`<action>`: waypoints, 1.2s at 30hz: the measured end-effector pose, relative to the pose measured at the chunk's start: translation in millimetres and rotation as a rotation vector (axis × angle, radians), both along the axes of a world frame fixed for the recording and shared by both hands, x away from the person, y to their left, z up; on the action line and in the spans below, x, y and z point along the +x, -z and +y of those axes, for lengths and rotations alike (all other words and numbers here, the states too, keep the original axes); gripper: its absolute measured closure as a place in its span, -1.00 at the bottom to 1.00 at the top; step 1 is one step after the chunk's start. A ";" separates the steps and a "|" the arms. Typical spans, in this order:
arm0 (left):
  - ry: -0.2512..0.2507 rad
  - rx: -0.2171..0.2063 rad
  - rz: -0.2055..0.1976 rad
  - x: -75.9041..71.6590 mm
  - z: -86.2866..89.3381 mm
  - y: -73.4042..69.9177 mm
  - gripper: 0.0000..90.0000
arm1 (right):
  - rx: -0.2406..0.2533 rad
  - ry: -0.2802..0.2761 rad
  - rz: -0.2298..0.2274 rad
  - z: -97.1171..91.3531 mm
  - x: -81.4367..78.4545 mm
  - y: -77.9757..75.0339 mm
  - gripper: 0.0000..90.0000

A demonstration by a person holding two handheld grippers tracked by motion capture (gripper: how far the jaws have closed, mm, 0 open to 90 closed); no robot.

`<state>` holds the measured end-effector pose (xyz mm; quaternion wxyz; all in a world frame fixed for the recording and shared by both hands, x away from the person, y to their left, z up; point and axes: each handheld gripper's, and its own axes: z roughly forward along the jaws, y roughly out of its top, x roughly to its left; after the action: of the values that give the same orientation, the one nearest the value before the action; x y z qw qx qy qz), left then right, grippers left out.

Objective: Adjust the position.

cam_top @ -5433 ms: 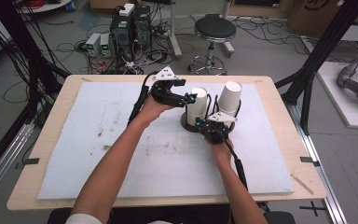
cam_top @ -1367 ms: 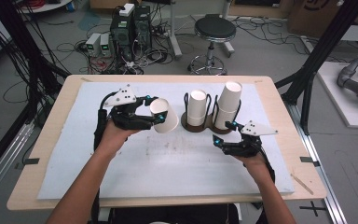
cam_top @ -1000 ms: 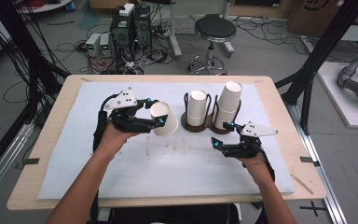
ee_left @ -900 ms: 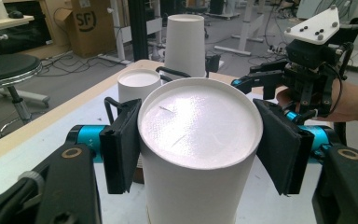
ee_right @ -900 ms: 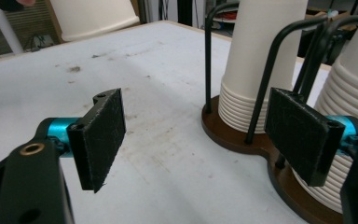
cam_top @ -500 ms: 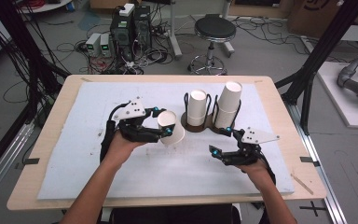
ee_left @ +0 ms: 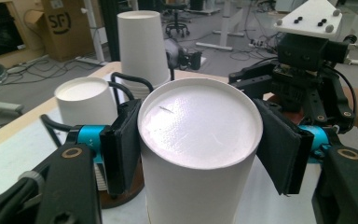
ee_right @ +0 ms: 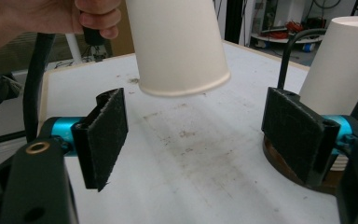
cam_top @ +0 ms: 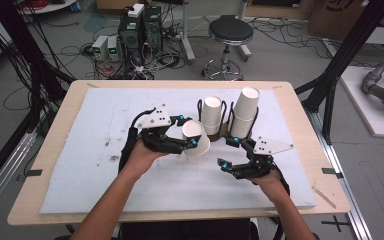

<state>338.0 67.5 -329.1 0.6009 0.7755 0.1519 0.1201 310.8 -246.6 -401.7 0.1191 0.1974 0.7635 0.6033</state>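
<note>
The left gripper [cam_top: 194,134] has its two black jaws squeezed on the sides of a white paper cup [cam_top: 196,137], so the cup cannot slip out. The cup is upside down: in the left gripper view its flat bottom [ee_left: 199,122] faces up, with a black pad [ee_left: 123,140] pressed against one side. In the right gripper view the cup's open rim [ee_right: 184,86] points down and hangs a little above the white mat [cam_top: 105,145], not touching it. It is held off the mat so it can be carried without dragging. The cup is in the middle of the table, just in front of the dark cup holder [cam_top: 226,131]. That holder has black wire loops that keep its cups from tipping. One upside-down cup [cam_top: 211,114] sits in it, and a taller stack of cups [cam_top: 245,111] sits beside that one. The right gripper [cam_top: 231,152] holds nothing. Its jaws stand wide apart, low over the mat, close to the holder and just to the side of the hanging cup. I think it waits there so it can help with the cup or steady the holder. The wooden table [cam_top: 45,165] shows around the mat's edges.
</note>
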 end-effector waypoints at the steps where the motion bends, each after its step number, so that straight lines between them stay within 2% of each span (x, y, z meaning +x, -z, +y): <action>1: 0.012 0.002 0.001 -0.2 -4.0 1.8 -0.20 | 0.002 0.001 -0.011 0.9 0.6 -0.3 -0.51; 7: 0.021 0.018 0.006 -1.7 -8.7 4.1 -0.19 | 0.009 -0.020 -0.007 6.3 1.1 -2.1 -0.51; 15: 0.087 0.038 0.005 -7.1 -25.9 9.3 -0.19 | 0.004 -0.053 -0.032 16.9 0.9 -3.4 -0.52; 18: 0.107 0.028 0.013 -8.4 -31.0 10.2 -0.19 | 0.002 -0.073 -0.038 22.2 1.6 -4.0 -0.55; 19: 0.121 0.012 0.012 -9.9 -34.3 10.2 -0.19 | -0.001 -0.075 -0.038 23.6 2.6 -3.6 -0.55; 26: 0.158 -0.010 0.024 -10.9 -41.3 11.1 -0.19 | -0.011 -0.097 -0.032 28.3 4.5 -1.0 -0.55; 27: 0.164 -0.016 0.029 -9.9 -41.6 11.6 -0.19 | -0.010 -0.101 -0.022 26.6 6.3 0.0 -0.43; 28: 0.167 -0.012 0.031 -8.9 -41.3 11.8 -0.19 | -0.012 -0.110 -0.028 25.3 6.7 0.7 -0.39; 36: 0.171 -0.024 0.064 -6.0 -42.5 14.4 -0.21 | -0.030 -0.117 -0.047 21.1 6.6 1.3 -0.21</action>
<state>332.1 25.0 -343.6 0.6133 0.7817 0.1055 0.0416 317.5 -225.5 -403.0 0.1045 0.1364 0.7798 0.6020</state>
